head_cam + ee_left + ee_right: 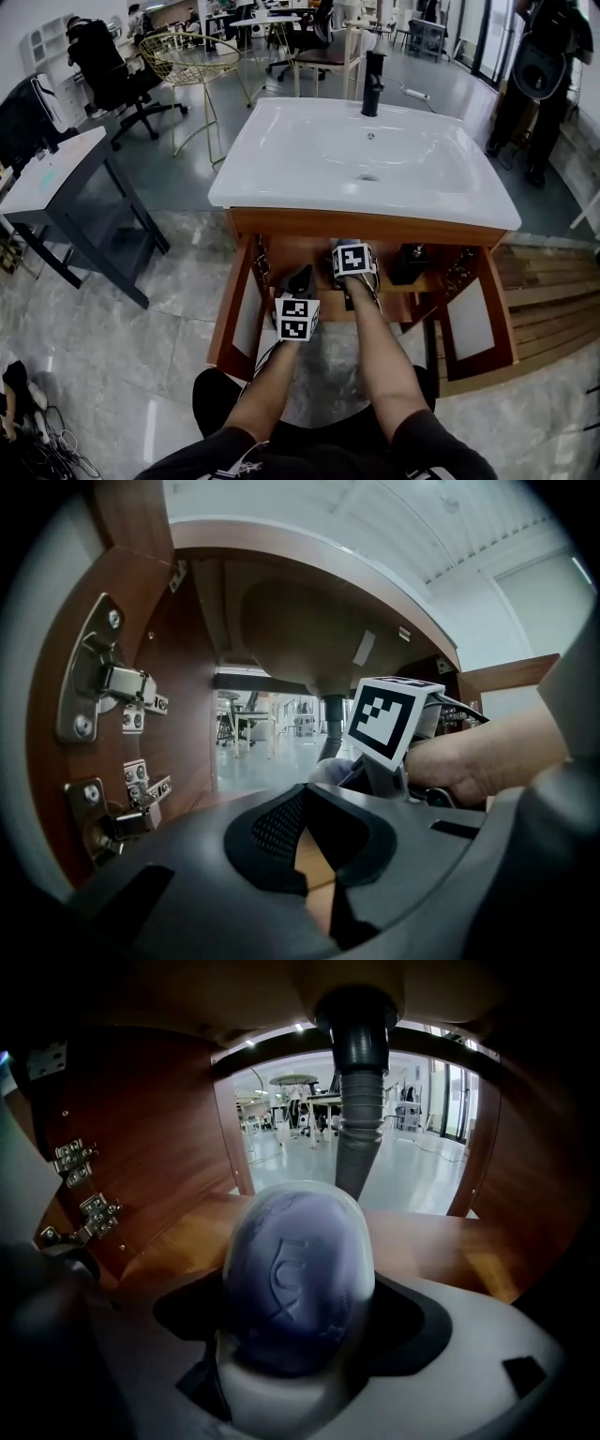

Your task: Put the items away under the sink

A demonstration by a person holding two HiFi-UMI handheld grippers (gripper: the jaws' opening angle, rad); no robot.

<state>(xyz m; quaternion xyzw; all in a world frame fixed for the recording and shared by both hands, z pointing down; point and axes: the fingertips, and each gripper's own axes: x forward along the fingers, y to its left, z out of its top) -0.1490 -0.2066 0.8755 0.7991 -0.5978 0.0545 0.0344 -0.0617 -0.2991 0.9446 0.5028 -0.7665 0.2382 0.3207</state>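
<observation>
The soap point(292, 1283) is inside the open cabinet under the sink point(281, 159), clamped in the right gripper point(295, 1340) over the wooden shelf point(441, 1241). I can't tell whether it has touched down. It's a smooth purple oval with raised lettering on the face turned up toward the camera, and a pale, clear edge runs round it, though whether that's a wrap or a case I can't say. Its long axis runs straight ahead along the jaws, and the far rounded end points at the grey drainpipe point(359, 1119) at the back. To my eye it will be light and firm but slick, the sort of thing that squirts out of a pinch on its curved ends. I'd say the hold it has now, across the narrow width and low on the body, looks the safest, with only moderate squeeze so the surface isn't dented. The left gripper point(302, 841) sits lower, by the left door's hinges point(108, 682). Its dark pads are drawn together with only a sliver of wood showing between them, and it is carrying nothing. A dark item point(410, 264) already stands on the shelf to the right.
</observation>
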